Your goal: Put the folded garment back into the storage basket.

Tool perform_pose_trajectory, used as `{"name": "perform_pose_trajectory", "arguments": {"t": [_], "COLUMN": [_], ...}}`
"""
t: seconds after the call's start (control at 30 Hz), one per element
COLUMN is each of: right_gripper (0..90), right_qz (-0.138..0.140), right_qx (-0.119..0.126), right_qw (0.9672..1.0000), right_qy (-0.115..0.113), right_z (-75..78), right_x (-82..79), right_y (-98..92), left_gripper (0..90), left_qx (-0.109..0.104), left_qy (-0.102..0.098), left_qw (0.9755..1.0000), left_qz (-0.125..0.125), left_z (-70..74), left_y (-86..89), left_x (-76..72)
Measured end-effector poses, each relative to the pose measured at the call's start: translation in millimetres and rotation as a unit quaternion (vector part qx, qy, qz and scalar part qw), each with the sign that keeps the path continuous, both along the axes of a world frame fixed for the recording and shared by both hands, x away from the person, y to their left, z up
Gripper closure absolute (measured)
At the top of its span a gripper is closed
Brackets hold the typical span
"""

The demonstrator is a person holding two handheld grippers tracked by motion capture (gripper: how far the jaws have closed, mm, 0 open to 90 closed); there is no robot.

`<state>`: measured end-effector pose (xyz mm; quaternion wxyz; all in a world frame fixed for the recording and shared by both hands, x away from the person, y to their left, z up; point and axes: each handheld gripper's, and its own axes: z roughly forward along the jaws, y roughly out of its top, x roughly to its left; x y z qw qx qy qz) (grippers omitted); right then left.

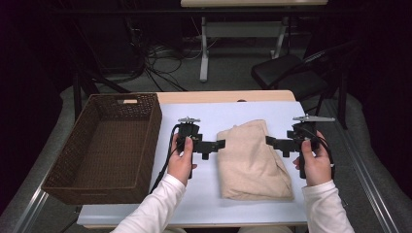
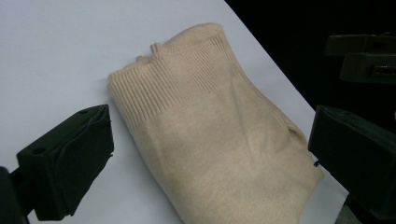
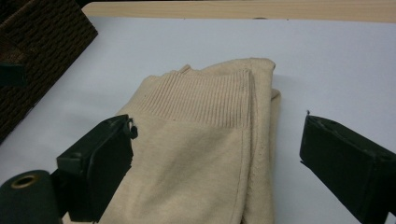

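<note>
A folded beige sweater (image 1: 252,162) was laid flat on the table (image 1: 204,204), right of a brown wicker basket (image 1: 104,145) and well apart from it. The left claw (image 1: 221,144) was held just beside the sweater's left edge, the right claw (image 1: 268,141) just beside its right edge; both were spread wide, nothing pinched. In the left gripper view the ribbed hem (image 2: 177,79) was seen between the jaws but untouched. Risks were judged: only the top layer could be caught, so the fold could be pulled open on lifting. An uneven pinch by the two claws could let one side sag or slip. The loose knit could be snagged on a jaw corner, or dragged against the basket rim.
</note>
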<state>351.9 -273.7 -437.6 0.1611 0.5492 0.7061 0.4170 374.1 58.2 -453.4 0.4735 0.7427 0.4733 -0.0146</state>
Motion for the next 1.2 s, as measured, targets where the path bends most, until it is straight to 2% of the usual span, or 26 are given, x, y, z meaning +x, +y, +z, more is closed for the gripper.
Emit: {"name": "perform_pose_trajectory", "arguments": {"t": [0.27,0.4,0.53,0.73,0.8,1.2], "right_gripper": [12.6,13.8,13.9,14.0,14.0,14.2], "right_qz": [-0.010,-0.016,-0.015,-0.016,-0.016,-0.015], "right_qx": [-0.005,-0.009,-0.009,-0.008,-0.008,-0.007], "right_qw": [0.9998,0.9994,0.9994,0.9993,0.9994,0.9993], "right_qy": [0.017,0.028,0.031,0.031,0.031,0.035], "right_z": [-17.1,-22.8,-25.0,-25.1,-25.1,-26.1], "right_x": [6.8,9.1,10.0,9.6,9.4,9.7], "right_y": [-5.8,-6.6,-6.8,-6.8,-6.8,-6.8], "left_gripper": [0.3,0.5,0.5,0.6,0.7,1.2], "left_qx": [-0.016,-0.007,-0.011,0.003,0.002,0.002], "left_qy": [0.031,0.059,0.093,0.108,0.119,0.154], "left_qw": [0.9994,0.9981,0.9955,0.9941,0.9929,0.9880], "left_qz": [0.009,0.014,0.015,0.013,0.012,0.015], "left_z": [-26.5,-43.0,-55.2,-68.1,-71.8,-87.8], "left_y": [-6.1,-12.7,-21.2,-31.9,-35.1,-44.9], "left_x": [7.3,12.0,15.3,17.6,18.0,20.6]}}
